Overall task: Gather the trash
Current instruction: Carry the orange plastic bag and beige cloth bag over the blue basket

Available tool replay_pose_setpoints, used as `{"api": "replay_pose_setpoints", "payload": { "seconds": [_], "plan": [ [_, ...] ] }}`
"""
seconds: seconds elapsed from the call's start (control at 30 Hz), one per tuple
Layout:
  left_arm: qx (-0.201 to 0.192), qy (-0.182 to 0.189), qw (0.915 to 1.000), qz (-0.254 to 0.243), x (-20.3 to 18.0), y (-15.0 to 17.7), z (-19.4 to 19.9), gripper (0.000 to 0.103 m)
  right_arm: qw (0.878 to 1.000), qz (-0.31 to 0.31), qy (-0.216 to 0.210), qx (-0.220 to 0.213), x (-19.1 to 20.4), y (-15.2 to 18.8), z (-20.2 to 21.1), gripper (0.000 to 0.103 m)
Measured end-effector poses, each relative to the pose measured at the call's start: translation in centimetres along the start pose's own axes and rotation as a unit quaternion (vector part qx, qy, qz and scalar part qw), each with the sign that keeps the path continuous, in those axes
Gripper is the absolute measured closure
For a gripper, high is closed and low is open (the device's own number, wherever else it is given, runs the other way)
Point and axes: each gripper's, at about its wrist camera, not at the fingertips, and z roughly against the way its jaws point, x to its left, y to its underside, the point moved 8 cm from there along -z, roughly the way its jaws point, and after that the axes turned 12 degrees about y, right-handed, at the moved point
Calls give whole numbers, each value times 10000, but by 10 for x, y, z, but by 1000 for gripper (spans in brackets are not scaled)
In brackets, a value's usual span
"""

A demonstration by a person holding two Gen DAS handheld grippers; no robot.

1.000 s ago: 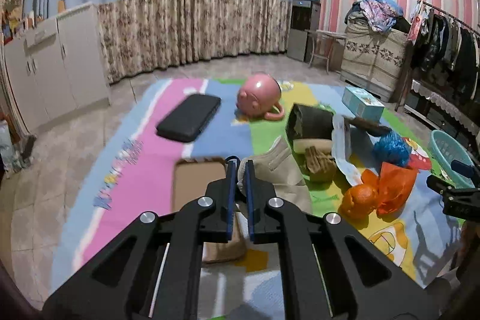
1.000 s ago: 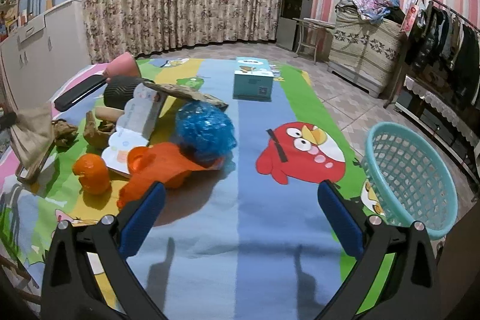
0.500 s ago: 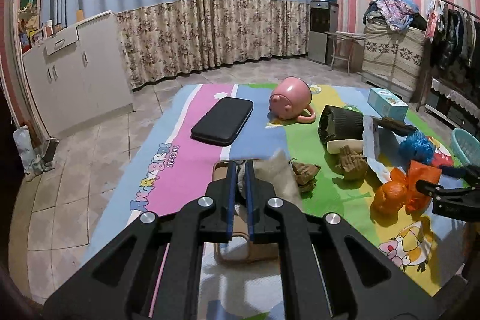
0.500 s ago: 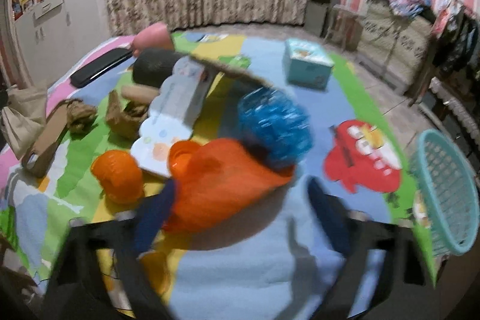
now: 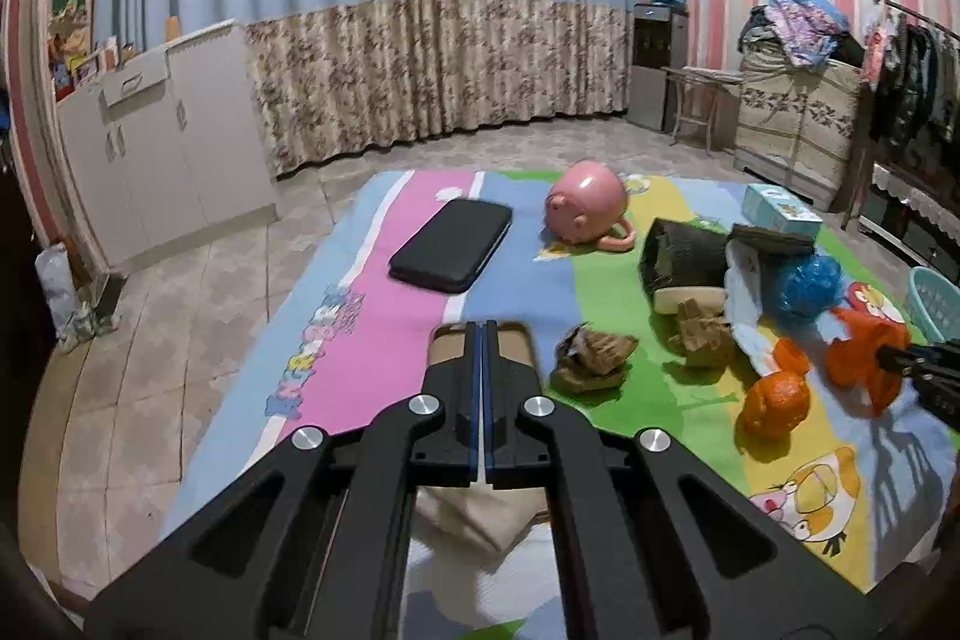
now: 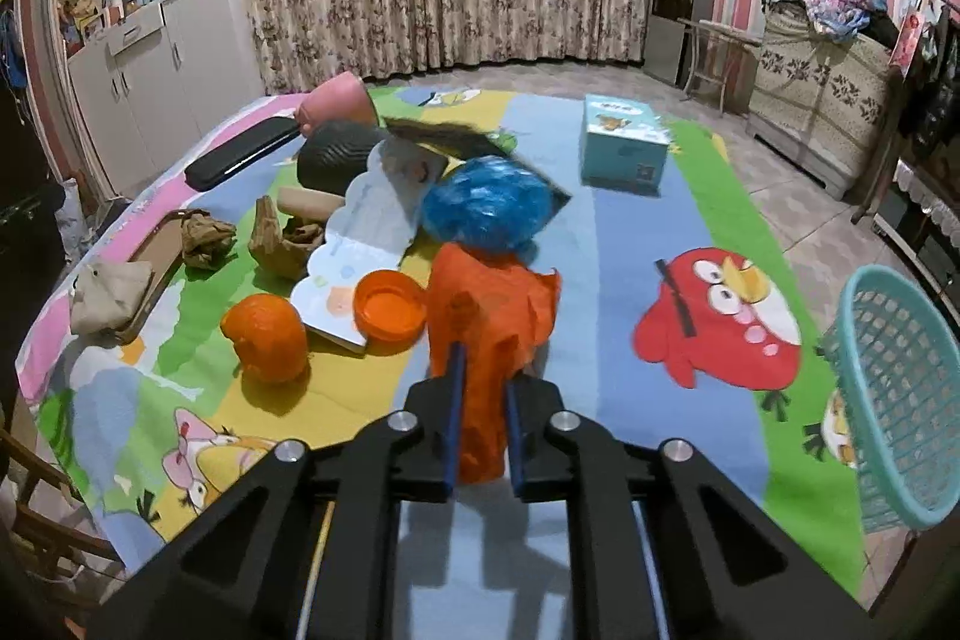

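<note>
With the right gripper (image 6: 483, 388) just closed on the orange bag (image 6: 489, 310) on the mat and the left gripper (image 5: 483, 340) shut empty, next likely lift toward the teal basket (image 6: 900, 400).

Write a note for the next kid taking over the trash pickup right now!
Right tongs: just closed, shut on the orange plastic bag. Left tongs: shut, holding nothing visible, above the beige crumpled paper.
Teal basket sits at the mat's right edge; no trash visible inside.
Left: bag into basket, then blue bag, brown paper wads, orange peel, orange lid.
</note>
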Motion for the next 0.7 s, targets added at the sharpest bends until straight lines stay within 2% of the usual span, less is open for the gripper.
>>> {"api": "replay_pose_setpoints", "payload": {
  "seconds": [0.07, 0.1, 0.13, 0.17, 0.37, 0.4, 0.43, 0.5, 0.53, 0.57, 0.7],
  "plan": [
    [103, 61, 9999, 109, 4, 6, -3, 86, 10000, -71, 11, -29, -8, 1, 2, 91],
    [167, 70, 9996, 205, 8, 12, -6, 56, 9999, -119, 30, -42, -13, 2, 3, 91],
    [193, 32, 9994, 277, 11, 17, -7, 30, 9999, -154, 38, -46, -18, 2, 4, 91],
    [203, -24, 9992, 340, 14, 21, -10, 26, 9998, -201, 54, -49, -24, 3, 4, 91],
    [783, -1, 9958, 467, 14, 60, -37, 27, 9990, -437, 79, 20, -48, 10, 2, 91],
    [836, -12, 9954, 478, 15, 64, -40, 34, 9988, -481, 67, 42, -51, 11, 0, 91],
    [907, 4, 9946, 503, 15, 67, -45, 49, 9988, -493, 65, 47, -52, 12, 0, 91],
    [962, 89, 9937, 572, 15, 69, -48, 60, 9987, -497, 50, 47, -54, 12, 1, 91],
    [932, 148, 9940, 557, 13, 68, -47, 75, 9988, -492, 44, 43, -55, 12, 1, 91],
    [920, 163, 9942, 526, 12, 67, -45, 81, 9988, -482, 31, 35, -56, 13, 2, 91],
    [742, 47, 9968, 292, 5, 55, -35, 92, 9988, -497, -44, 19, -59, 13, 5, 91]
  ]
}}
